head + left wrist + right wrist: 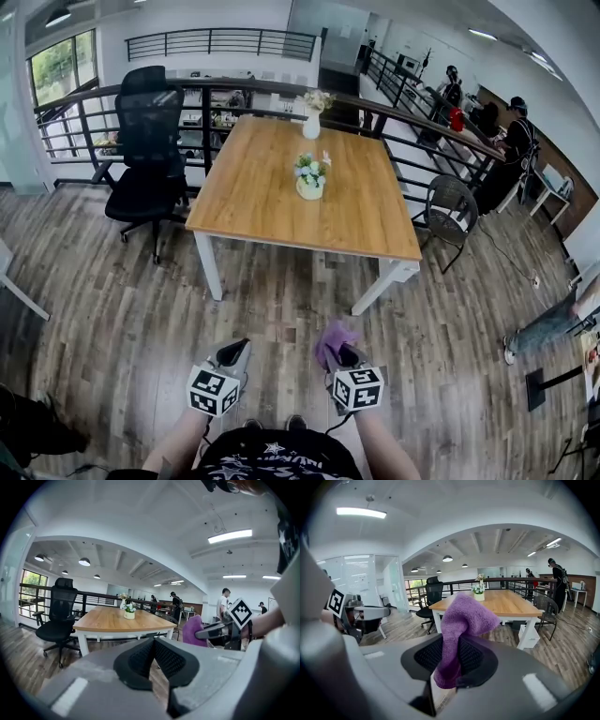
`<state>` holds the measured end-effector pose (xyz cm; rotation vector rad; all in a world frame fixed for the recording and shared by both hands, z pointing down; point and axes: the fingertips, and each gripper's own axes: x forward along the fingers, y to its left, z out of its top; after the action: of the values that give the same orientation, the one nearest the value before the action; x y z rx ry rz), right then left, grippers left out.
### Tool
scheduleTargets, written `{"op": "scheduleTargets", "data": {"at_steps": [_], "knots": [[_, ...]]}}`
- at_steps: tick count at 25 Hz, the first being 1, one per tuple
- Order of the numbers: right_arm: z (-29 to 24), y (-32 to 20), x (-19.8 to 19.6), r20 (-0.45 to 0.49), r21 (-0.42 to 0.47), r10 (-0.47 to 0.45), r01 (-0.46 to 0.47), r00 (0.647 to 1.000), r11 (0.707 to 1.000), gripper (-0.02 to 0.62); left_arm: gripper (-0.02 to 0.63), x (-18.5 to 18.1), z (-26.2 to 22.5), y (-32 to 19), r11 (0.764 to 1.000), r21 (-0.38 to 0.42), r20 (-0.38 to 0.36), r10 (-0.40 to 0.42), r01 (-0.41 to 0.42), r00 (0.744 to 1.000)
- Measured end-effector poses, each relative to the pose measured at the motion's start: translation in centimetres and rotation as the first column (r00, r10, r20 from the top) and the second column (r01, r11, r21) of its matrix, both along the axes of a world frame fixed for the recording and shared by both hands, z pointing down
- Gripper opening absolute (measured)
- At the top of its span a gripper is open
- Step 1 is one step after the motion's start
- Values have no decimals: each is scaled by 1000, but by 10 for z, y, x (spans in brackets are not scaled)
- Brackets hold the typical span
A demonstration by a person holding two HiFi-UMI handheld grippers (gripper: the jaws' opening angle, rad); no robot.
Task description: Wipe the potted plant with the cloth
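The small potted plant (310, 176) with pale flowers stands in a cream pot near the middle of the wooden table (253, 202); it shows far off in the left gripper view (129, 611) and the right gripper view (478, 592). My right gripper (339, 356) is held over the floor well short of the table, shut on a purple cloth (461, 630) that sticks up between its jaws. The cloth (333, 341) also shows in the head view. My left gripper (234, 355) hangs beside it, shut with nothing between its pads (152, 656).
A white vase (311, 122) of flowers stands at the table's far edge. A black office chair (145, 164) sits left of the table, a mesh chair (452, 211) to its right. A black railing (103, 103) runs behind. Several people (511, 150) stand at the back right.
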<state>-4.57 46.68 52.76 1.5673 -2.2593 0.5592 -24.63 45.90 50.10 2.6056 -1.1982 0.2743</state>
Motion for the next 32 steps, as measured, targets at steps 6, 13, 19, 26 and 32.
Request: {"op": "scheduleTargets", "data": {"at_steps": [6, 13, 19, 26, 32], "knots": [[28, 22, -25, 9, -53, 40, -40, 999, 998, 83, 2, -30, 26, 8, 999, -54, 16, 5, -4, 1000], [36, 14, -19, -3, -73, 71, -71, 998, 995, 84, 2, -28, 35, 1, 997, -79, 1, 24, -23, 1000], [28, -32, 5, 0, -30, 82, -82, 997, 996, 84, 2, -26, 27, -38, 998, -58, 0, -20, 20, 1000], [8, -115, 53, 35, 33, 131, -132, 991, 991, 84, 2, -20, 10, -104, 998, -2, 34, -60, 60, 998], [4, -183, 79, 33, 40, 96, -97, 995, 994, 84, 2, 5, 10, -160, 995, -16, 38, -96, 96, 995]]}}
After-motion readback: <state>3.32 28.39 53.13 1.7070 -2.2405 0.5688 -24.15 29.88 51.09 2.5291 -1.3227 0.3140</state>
